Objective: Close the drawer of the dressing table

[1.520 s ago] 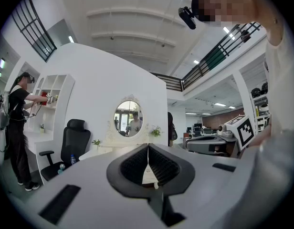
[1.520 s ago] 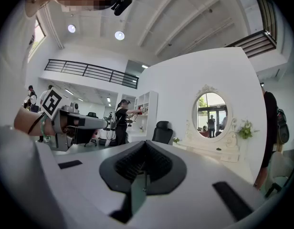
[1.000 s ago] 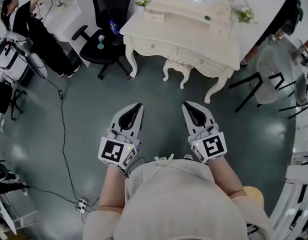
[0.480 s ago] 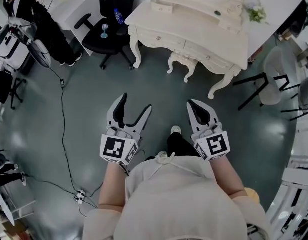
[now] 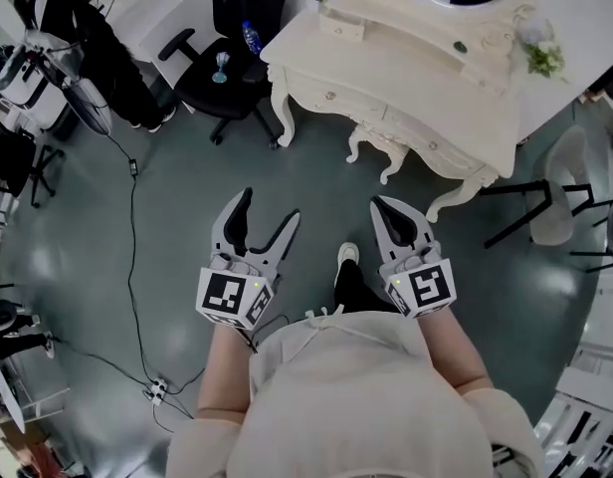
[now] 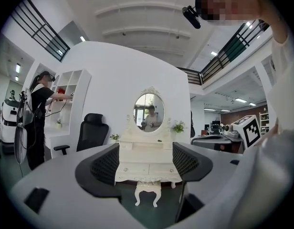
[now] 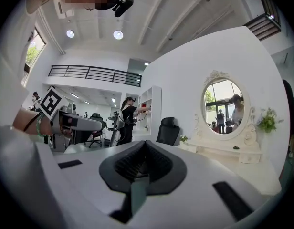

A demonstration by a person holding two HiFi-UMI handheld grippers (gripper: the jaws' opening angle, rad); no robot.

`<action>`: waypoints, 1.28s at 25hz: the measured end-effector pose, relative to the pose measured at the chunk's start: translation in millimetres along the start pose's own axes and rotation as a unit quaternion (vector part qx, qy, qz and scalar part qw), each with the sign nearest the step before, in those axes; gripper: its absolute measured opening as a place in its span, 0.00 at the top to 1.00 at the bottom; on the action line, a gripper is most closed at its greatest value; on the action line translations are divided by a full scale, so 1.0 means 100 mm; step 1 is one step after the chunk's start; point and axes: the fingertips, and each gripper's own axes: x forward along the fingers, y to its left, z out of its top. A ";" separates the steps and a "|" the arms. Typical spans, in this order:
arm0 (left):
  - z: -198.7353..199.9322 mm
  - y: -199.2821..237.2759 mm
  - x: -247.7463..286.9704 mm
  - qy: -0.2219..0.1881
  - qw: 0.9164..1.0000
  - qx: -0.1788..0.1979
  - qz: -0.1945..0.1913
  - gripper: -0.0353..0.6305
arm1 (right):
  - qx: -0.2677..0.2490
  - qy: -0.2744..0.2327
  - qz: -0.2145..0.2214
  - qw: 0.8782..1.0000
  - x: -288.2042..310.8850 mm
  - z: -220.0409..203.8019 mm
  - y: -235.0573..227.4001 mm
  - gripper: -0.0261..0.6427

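The cream dressing table with an oval mirror stands ahead, some way off, with its matching stool tucked under the front. In the left gripper view the table shows between the jaws, and its two front drawers look flush from here. My left gripper is level in the air, its jaws opening, with nothing between them. My right gripper hangs beside it, shut and empty. The right gripper view has the table at the right, past the closed jaws.
A black office chair with a bottle on its seat stands left of the table. A person in black works at the far left. A cable runs over the floor to a power strip. A grey chair stands at the right.
The left jaws went from shut to wide apart. Both grippers and the person advanced toward the dressing table, which now sits further right in the head view; a foot has come into sight.
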 end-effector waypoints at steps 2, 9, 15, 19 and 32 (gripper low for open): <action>0.04 0.10 0.31 0.001 1.000 -0.004 0.005 0.43 | -0.002 0.007 0.015 1.000 0.23 -0.01 -0.22 0.95; 0.16 0.33 1.53 -0.005 1.000 -0.006 0.014 0.43 | -0.013 0.012 0.037 0.999 0.97 0.02 -1.16 0.95; 0.19 0.45 2.40 0.003 1.000 -0.006 0.004 0.43 | -0.007 0.014 0.027 1.000 1.44 -0.04 -1.90 0.95; 0.15 0.52 2.81 0.016 1.000 -0.009 -0.001 0.43 | 0.001 0.020 0.018 1.000 1.60 -0.11 -2.24 0.95; 0.03 1.18 4.25 0.041 0.997 -0.019 -0.064 0.43 | 0.017 0.043 -0.060 0.997 2.58 -0.32 -3.18 0.95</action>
